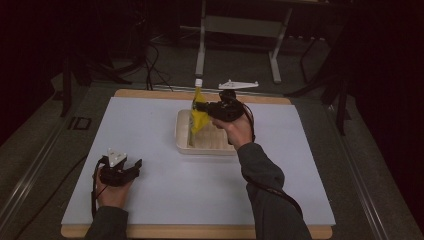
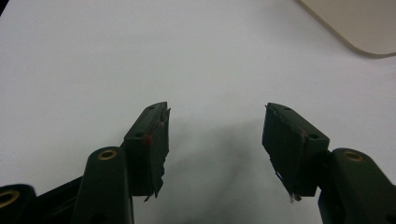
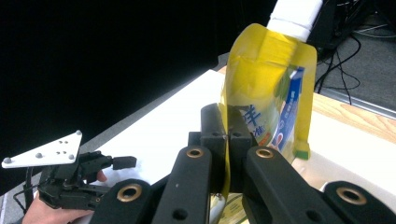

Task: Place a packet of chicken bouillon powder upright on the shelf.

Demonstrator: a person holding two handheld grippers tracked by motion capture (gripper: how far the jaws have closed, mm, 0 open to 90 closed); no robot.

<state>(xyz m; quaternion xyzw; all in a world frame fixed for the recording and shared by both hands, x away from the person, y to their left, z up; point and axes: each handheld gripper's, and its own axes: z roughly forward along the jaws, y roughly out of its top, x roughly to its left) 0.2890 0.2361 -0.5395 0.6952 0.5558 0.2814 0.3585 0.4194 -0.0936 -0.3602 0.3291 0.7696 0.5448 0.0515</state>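
— The right gripper point(image 3: 226, 140) had its jaws pinched nearly together on one side edge of the yellow pouch point(image 3: 266, 88), only the flattened film between them. Where was the pouch at that point?

— It hung upright in the air over the cream tray point(image 1: 181, 131), which sat past the middle of the white table point(image 1: 150, 125). The white cap point(image 3: 296, 14) pointed up and the bottom of the pouch hung near the tray's inside; whether it touched could not be told.

— And the other claw?

— The left gripper point(image 2: 215, 140) held nothing. Its jaws stood wide apart over bare table, near the front left and well apart from the tray.

— How did the pouch look likely to handle?

— Soft and light, by the look of it. The film creased around the pads and the body sagged below the grip, so it would probably swing and fold rather than stay stiff. The glossy surface seemed slippery too, and a hold on a thin side seam could creep.

— So where was the better place to take hold?

— Probably high up, at the stiffer shoulder just below the cap, or across the sealed seam with the pads fully over it. Squeezing the belly would only push the contents around.
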